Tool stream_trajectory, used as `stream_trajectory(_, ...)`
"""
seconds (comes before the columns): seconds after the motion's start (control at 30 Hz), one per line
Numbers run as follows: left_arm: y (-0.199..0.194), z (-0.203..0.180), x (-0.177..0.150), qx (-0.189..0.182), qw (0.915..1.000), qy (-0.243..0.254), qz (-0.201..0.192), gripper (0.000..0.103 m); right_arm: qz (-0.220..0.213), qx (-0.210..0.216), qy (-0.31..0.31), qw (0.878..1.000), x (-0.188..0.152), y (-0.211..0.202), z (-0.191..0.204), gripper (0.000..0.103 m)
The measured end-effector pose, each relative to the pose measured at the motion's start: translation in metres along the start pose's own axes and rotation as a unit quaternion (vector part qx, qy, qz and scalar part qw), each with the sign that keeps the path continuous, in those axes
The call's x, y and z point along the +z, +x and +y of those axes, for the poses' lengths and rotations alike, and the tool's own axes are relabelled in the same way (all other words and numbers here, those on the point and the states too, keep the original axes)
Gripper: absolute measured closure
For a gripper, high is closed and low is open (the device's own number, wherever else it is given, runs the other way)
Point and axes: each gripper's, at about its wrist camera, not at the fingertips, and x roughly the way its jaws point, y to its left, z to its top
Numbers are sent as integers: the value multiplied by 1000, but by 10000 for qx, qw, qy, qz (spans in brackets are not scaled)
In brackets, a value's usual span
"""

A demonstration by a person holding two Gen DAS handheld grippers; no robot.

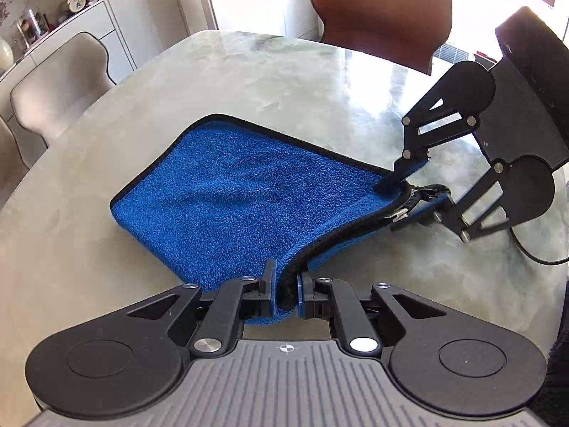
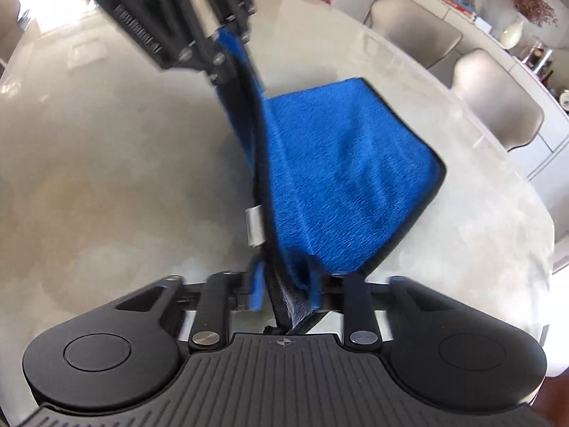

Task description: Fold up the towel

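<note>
Pinched towel (image 1: 249, 192) hem in both grippers — left (image 1: 286, 286), right (image 1: 409, 192) — lower centre; needed even tension, level carry.

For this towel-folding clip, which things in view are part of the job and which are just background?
Part of the job:
- blue towel, partly lifted off the table
- left hand-held gripper, shut on the towel's edge
- right hand-held gripper, shut on the towel's edge

Just background:
- marble table
- brown chair
- beige chairs
- sideboard with ornaments
</note>
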Motion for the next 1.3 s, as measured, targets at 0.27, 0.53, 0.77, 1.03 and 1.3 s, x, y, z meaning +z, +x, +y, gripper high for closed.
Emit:
stream_trajectory(0.27,1,12,1,131,9997,-181,-69,92,-30,-84,111,9999,18,-7,-24,95)
stream_trajectory(0.53,-1,51,28,469,9981,-198,-358,91,-137,-105,-75,9998,52,-1,-78,95)
stream_trajectory(0.77,28,99,44,586,9955,-676,-321,90,20,78,-80,9999,79,44,-121,95)
stream_trajectory(1.03,68,146,48,404,9904,-1322,-94,90,302,283,-214,9989,96,85,-145,95)
stream_trajectory(1.3,92,168,51,310,9889,-1448,136,82,575,439,-235,9971,101,110,-157,94)
